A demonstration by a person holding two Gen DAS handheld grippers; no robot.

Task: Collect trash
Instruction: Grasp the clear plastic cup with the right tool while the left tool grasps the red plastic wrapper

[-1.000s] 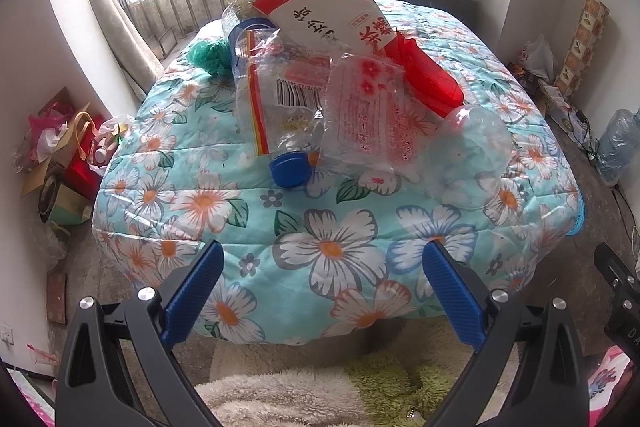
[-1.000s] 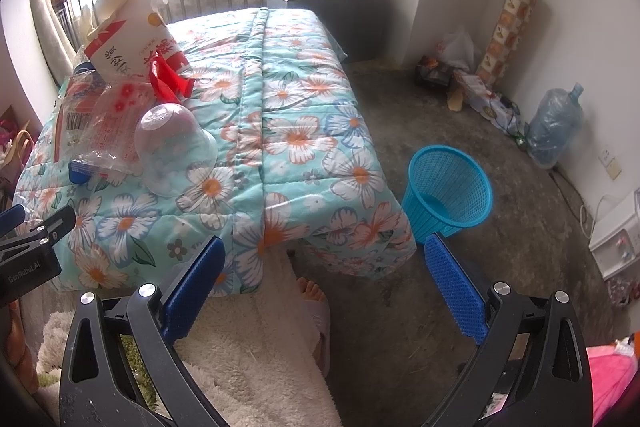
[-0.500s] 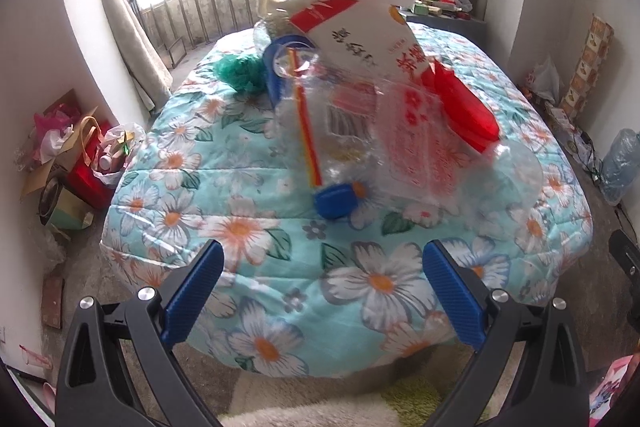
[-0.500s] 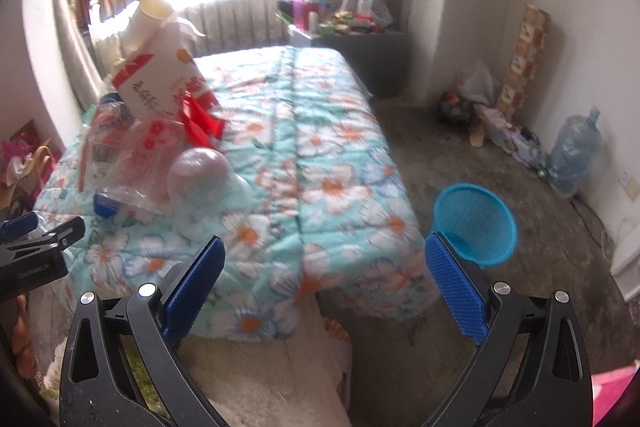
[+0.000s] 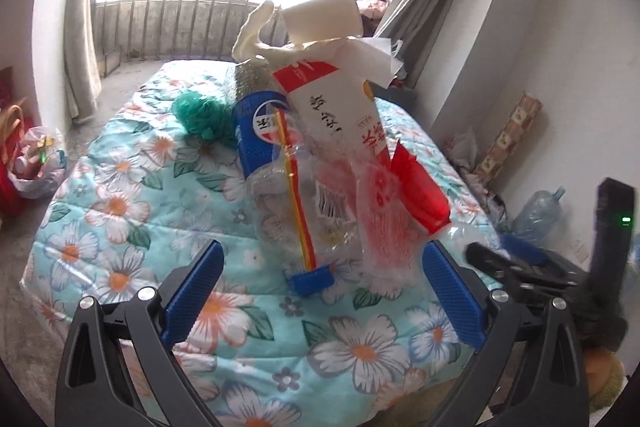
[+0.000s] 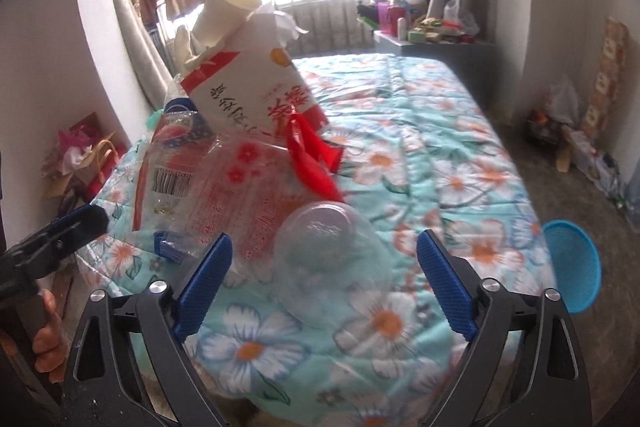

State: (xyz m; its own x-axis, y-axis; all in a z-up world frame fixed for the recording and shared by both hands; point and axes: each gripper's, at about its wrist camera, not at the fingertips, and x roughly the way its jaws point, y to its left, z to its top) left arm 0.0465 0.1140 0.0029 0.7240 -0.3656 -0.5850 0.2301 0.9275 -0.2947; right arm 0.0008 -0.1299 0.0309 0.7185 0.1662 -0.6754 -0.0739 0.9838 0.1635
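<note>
Crinkled clear bags [image 5: 320, 211] blur the trash heaped on the quilted floral bed [image 5: 120, 211]; left tool [image 5: 320, 291] wide, empty; right tool [image 6: 324, 283] closing, its pads flanking, not touching, a domed clear lid [image 6: 324, 247]; blue mesh basket [image 6: 576, 263] partly hidden.

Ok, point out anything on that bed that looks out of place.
A heap of trash sits on the floral quilt: a torn-open carton leaning askew with a paper cup stuck in its top, over crumpled clear bags and an overturned clear bowl.

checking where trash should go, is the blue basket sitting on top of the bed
No, the blue basket stands on the floor beside the flowered bed, past its right edge in the right wrist view.
</note>
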